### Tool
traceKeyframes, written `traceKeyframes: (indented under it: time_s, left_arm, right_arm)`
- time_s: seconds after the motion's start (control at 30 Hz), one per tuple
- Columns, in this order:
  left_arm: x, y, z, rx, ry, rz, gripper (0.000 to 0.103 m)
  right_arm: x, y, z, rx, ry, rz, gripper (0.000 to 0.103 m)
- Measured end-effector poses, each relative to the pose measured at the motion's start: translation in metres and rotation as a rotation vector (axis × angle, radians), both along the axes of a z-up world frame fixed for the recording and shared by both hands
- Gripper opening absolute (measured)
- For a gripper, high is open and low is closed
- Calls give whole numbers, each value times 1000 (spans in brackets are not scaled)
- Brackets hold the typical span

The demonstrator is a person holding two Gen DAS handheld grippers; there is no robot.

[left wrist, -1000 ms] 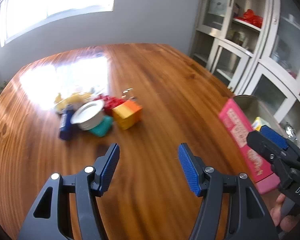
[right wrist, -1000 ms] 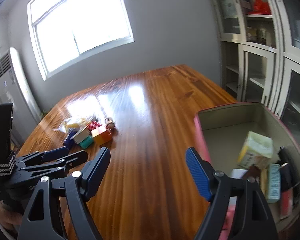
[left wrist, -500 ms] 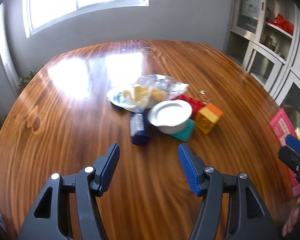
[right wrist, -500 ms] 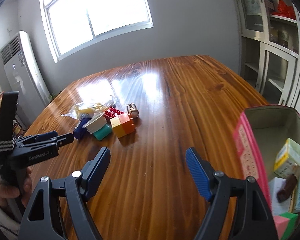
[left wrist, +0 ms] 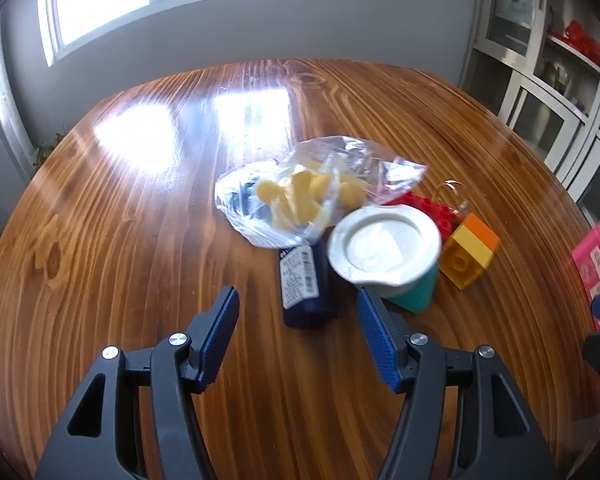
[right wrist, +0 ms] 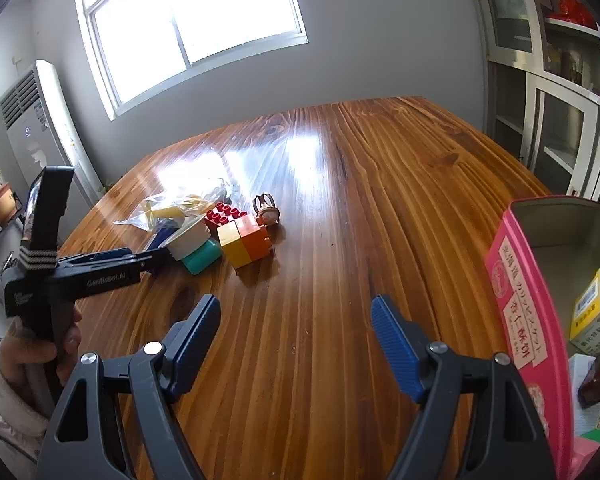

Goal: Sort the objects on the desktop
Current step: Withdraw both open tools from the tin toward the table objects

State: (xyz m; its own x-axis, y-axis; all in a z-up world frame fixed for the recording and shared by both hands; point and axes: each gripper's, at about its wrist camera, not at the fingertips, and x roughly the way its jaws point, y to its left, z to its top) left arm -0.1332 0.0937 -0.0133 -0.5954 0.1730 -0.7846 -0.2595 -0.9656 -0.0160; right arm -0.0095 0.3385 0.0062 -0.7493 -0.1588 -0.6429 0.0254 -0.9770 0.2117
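Note:
A pile of objects lies on the wooden table (left wrist: 140,240): a dark blue tube with a white label (left wrist: 304,284), a teal cup with a white lid (left wrist: 388,252), a yellow-orange block (left wrist: 470,256), a red brick (left wrist: 432,208) and a clear bag of yellow pieces (left wrist: 312,196). My left gripper (left wrist: 296,336) is open and empty, just short of the blue tube. My right gripper (right wrist: 296,344) is open and empty over bare table, left of the pink tin (right wrist: 528,320). The pile also shows in the right wrist view, with the block (right wrist: 244,244) nearest.
The pink tin holds several small boxes (right wrist: 596,312). A small brown ornament (right wrist: 266,210) stands behind the block. White glass-door cabinets (right wrist: 560,80) line the right wall. An air conditioner (right wrist: 40,120) stands at the left.
My left gripper has swung left and moved in on the pile, which now sits just ahead of its fingers. My right gripper has turned left, away from the tin.

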Motion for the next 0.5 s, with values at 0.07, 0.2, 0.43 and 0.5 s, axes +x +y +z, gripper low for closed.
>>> traceKeyframes:
  time_s: [0.07, 0.2, 0.43, 0.5]
  left_arm:
    - [-5, -3, -2, 9, -6, 12, 65]
    - [-12, -7, -4, 16, -12, 19, 65]
    - [-27, 1, -7, 9, -4, 11, 64]
    - [-30, 3, -9, 5, -10, 9, 52]
  right_arm:
    - [-1, 1, -2, -4, -6, 0, 81]
    - [-5, 1, -6, -14, -21, 0, 81]
    - [-7, 1, -9, -17, -28, 2, 81]
    - [-7, 1, -9, -20, -29, 3, 81]
